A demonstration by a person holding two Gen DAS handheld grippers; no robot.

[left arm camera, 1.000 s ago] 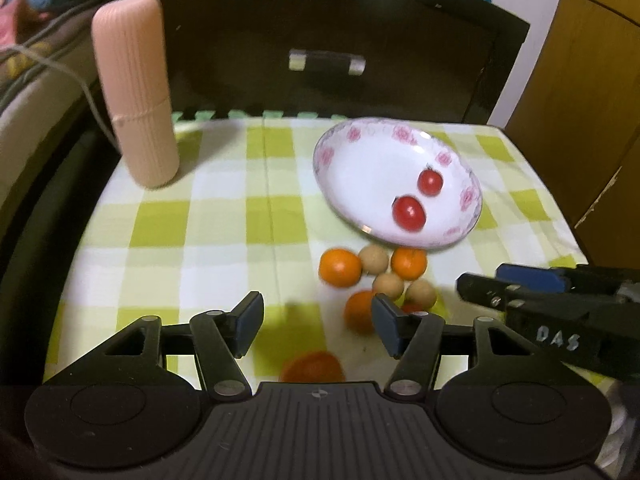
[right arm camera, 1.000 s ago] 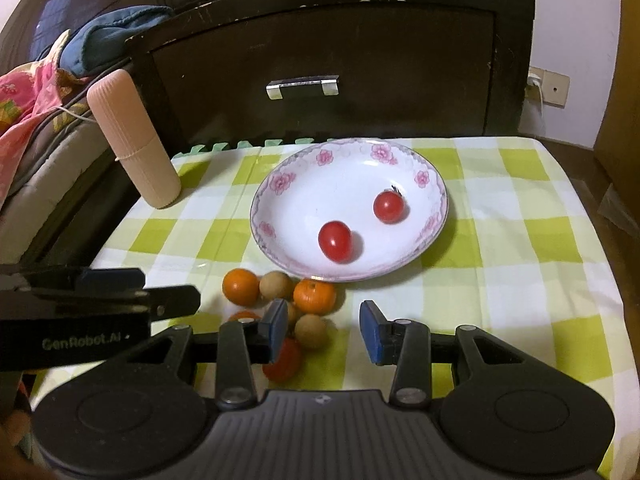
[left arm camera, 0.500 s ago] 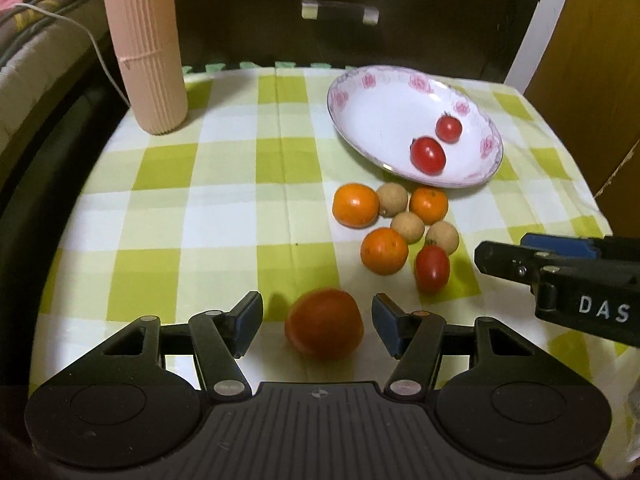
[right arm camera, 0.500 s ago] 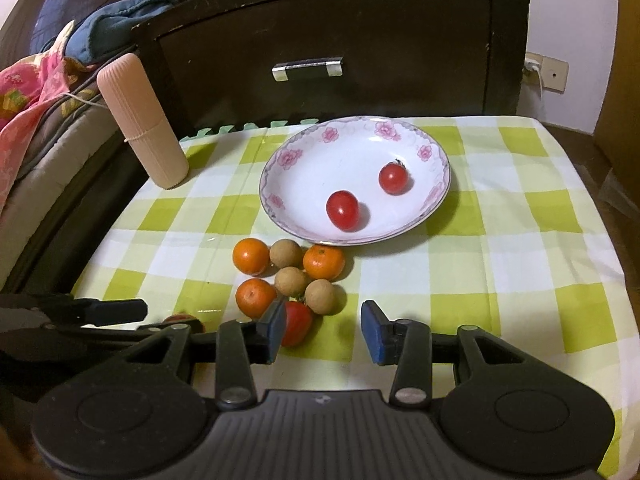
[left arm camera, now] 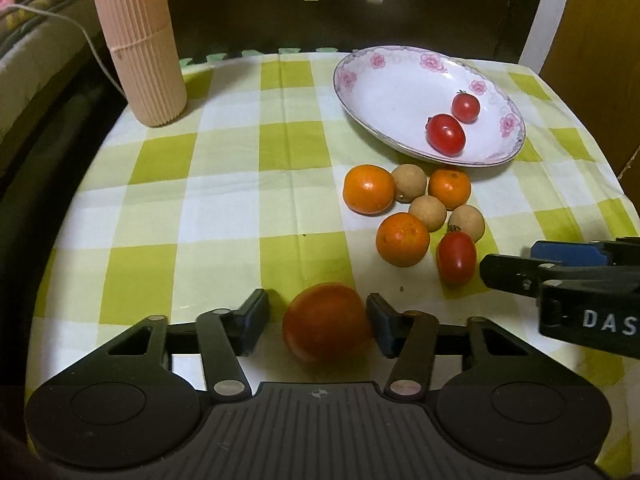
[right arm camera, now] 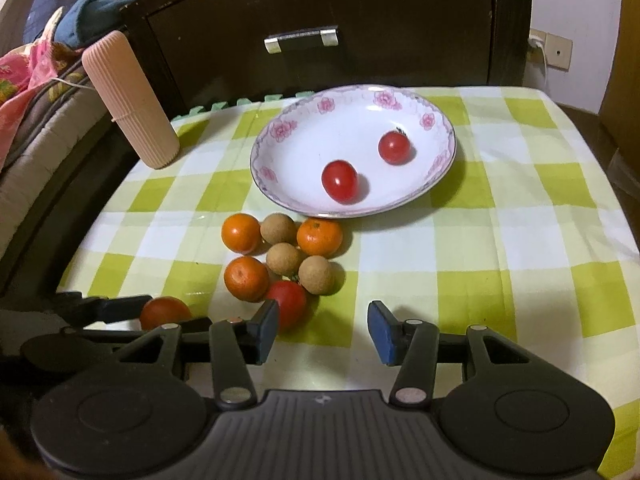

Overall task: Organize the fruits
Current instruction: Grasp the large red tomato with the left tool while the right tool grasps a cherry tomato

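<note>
Left wrist view. Left gripper (left arm camera: 318, 322): jaws closing around a large red tomato (left arm camera: 326, 327) on the near part of the checked cloth (left arm camera: 224, 184); the right pad touches or nearly touches the fruit, the left pad stands clear, so no grip yet. Flowered plate (left arm camera: 404, 80), far right, holds two small tomatoes (left arm camera: 446, 134). Between plate and gripper lies a cluster: three oranges (left arm camera: 369, 189), three tan round fruits, probably longans (left arm camera: 428, 212), and one oval tomato (left arm camera: 457, 258) at its near right. Ribbed pink cylinder (left arm camera: 136, 40) stands far left. White letters "DAS" read on the right gripper's body at the right edge; the rest is cut off.

Right wrist view. Right gripper (right arm camera: 323, 326): jaws opening, nothing between them; the oval tomato (right arm camera: 287, 304) lies just beyond the left pad. The large tomato (right arm camera: 165, 312) shows near left, partly behind the left gripper's fingers. Plate (right arm camera: 280, 148) far centre. No legible writing here.

Step in hand, as judged: picking up the large tomato with the left gripper. Next move calls for finishing the closure without squashing soft fruit, then lifting and carrying it to the plate, presumably joining the tomatoes there.
</note>
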